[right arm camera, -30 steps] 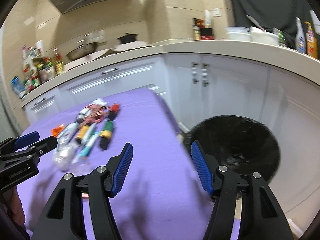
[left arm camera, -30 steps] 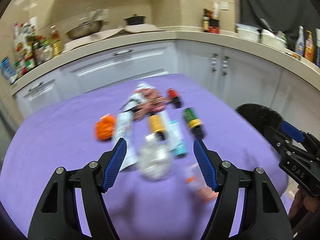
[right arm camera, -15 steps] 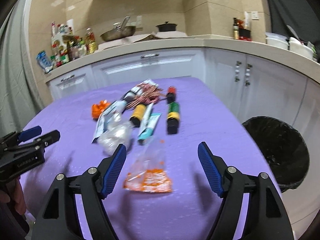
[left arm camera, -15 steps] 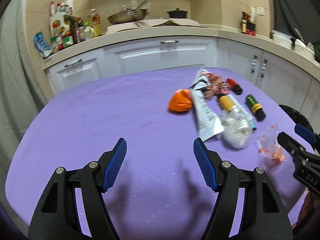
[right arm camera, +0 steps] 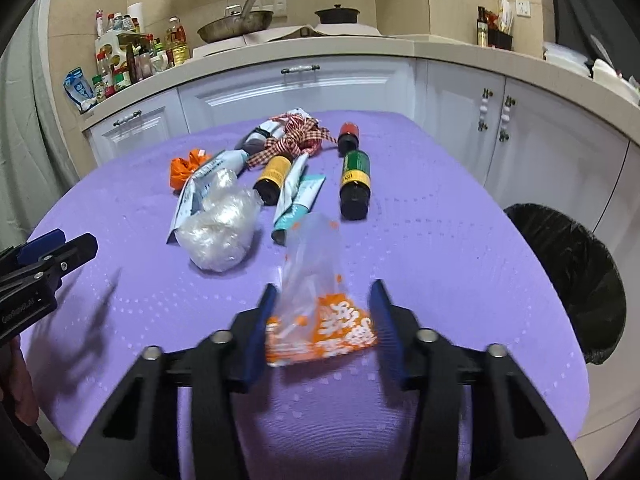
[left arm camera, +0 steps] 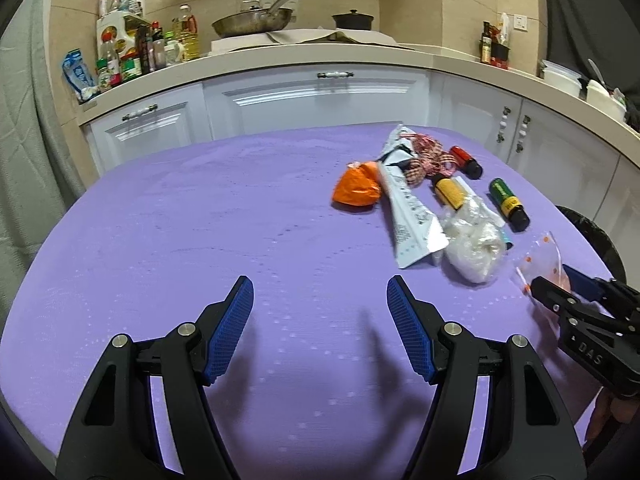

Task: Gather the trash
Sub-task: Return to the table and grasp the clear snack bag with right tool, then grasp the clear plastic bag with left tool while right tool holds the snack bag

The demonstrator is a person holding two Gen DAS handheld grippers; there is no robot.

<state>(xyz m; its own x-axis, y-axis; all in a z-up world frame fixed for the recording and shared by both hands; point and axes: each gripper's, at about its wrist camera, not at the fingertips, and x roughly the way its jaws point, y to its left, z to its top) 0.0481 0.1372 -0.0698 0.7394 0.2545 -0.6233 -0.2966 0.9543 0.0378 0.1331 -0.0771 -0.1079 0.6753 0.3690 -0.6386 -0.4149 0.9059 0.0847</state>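
- Closing in now, the right gripper has its jaws on each side of a see-through snack bag with an orange printed bottom, but the blurry pads do not seem to press it yet.
- That bag lies flat on the purple table, right between the fingers, with its clear top poking out past the fingertips.
- It looks very light, thin and crinkly. It will likely bend and fold when squeezed.
- I think the orange bottom is the best place to pinch, because it looks thicker there. The clear top may slip out.
- Out past the fingertips are more bits of trash: a crumpled clear plastic ball, a teal tube and a green bottle.
- The bottles look hard and may roll. The plastic ball looks soft and squishy.
- Off to the right of the fingers, below the table edge, sits the black bin.
- The left gripper has its jaws wide apart with nothing between them, only bare table.
- From the left side, the pile sits out past the right fingertip, well away.
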